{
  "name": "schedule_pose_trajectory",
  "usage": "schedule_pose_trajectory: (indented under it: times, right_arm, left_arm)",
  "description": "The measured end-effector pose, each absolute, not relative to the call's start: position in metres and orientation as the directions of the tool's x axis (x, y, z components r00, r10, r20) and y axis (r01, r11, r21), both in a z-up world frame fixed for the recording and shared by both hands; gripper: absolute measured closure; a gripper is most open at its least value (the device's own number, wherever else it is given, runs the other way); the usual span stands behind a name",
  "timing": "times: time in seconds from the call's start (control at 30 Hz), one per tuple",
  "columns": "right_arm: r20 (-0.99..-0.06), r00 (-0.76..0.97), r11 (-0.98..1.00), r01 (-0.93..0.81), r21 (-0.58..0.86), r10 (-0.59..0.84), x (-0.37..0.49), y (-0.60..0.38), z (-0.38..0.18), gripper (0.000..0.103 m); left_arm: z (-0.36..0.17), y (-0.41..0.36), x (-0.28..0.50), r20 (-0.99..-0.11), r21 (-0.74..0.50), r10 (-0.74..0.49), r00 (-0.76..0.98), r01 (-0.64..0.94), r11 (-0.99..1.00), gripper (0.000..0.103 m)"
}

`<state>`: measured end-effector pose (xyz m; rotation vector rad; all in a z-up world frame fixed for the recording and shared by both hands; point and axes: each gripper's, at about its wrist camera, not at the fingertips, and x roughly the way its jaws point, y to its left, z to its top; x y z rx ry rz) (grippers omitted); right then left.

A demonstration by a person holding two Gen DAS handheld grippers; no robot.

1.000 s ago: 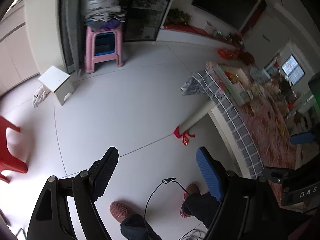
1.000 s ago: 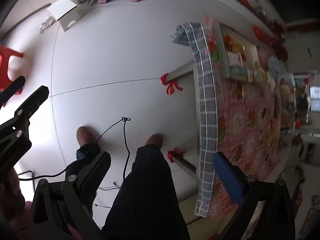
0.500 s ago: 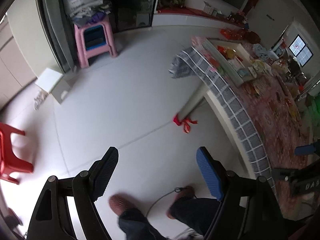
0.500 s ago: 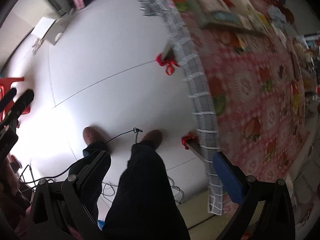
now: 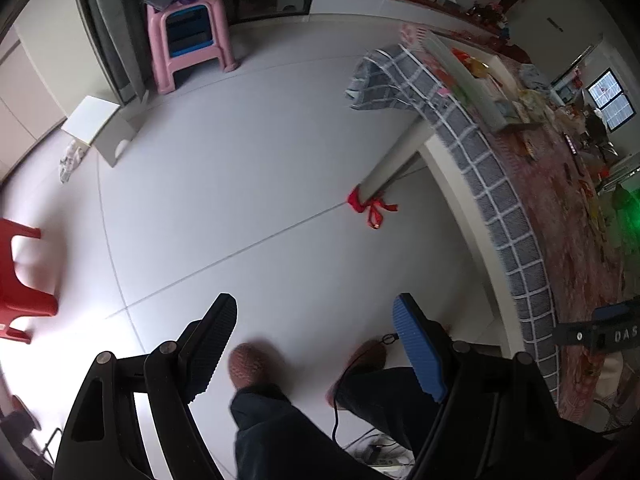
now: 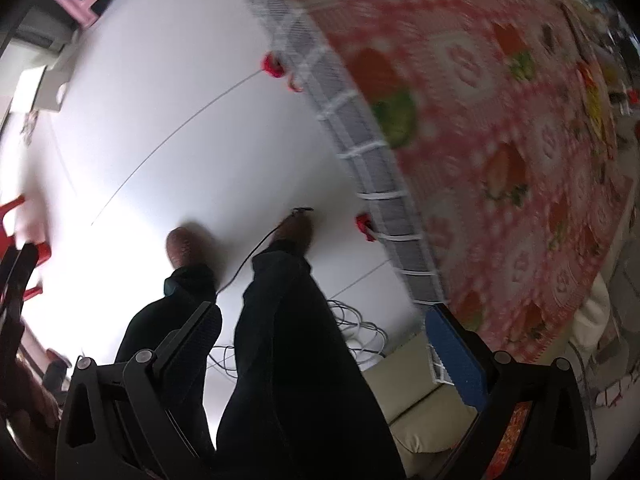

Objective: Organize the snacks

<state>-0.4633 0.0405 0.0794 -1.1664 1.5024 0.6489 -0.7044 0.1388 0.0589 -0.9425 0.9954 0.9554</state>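
Both views have swung from the floor toward the surface point(image 6: 500, 160). My left tongs point(image 5: 316, 344) and right tongs point(image 6: 324, 344) hang spread and empty; the snacks point(image 5: 476, 66) lie at its far end, unreached.

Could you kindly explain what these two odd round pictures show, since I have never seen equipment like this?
Each picture comes from a fisheye camera fixed on a hand-held two-finger gripper; a person carries one in each hand, and there is no robot arm. The left gripper and the right gripper both point steeply down, with their jaws open and nothing between them. That is why you see the white tiled floor, the person's legs and brown shoes, and a thin black cable. To the right stands a table under a pink fruit-patterned tablecloth with a grey checked border. At its far end, in the left view, snacks lie in a tray, too small to identify. Nothing has been picked up yet.
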Motion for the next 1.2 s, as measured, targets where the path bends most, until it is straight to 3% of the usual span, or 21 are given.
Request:
schedule_pose_trajectory:
  times: [0.37,0.57,0.83,0.93,1.2]
  right_arm:
    - [-0.975,-0.025,0.33,-0.943,-0.05,-0.22,-0.554,0.098,0.081,0.0]
    - [-0.984,-0.113,0.373,-0.926,0.054,-0.136,-0.56,0.104,0.085,0.0]
    - [-0.967,-0.253,0.671,-0.715,0.194,0.01,-0.443,0.049,0.094,0.0]
    - [-0.969,-0.232,0.769,-0.603,0.212,0.085,-0.386,0.007,0.108,0.0]
    - [-0.964,-0.214,0.927,-0.305,0.218,0.157,-0.284,-0.113,0.099,0.0]
  left_arm:
    - [0.101,0.184,-0.784,-0.945,-0.054,0.295,0.142,-0.957,0.287,0.02]
    - [0.13,0.198,-0.783,-0.937,0.029,0.338,0.094,-0.939,0.341,0.02]
    - [0.158,0.203,-0.673,-0.928,0.089,0.351,0.121,-0.845,0.528,0.02]
    - [0.175,0.2,-0.619,-0.92,0.095,0.359,0.157,-0.8,0.593,0.02]
    - [0.188,0.177,-0.471,-0.945,0.077,0.255,0.205,-0.619,0.781,0.02]
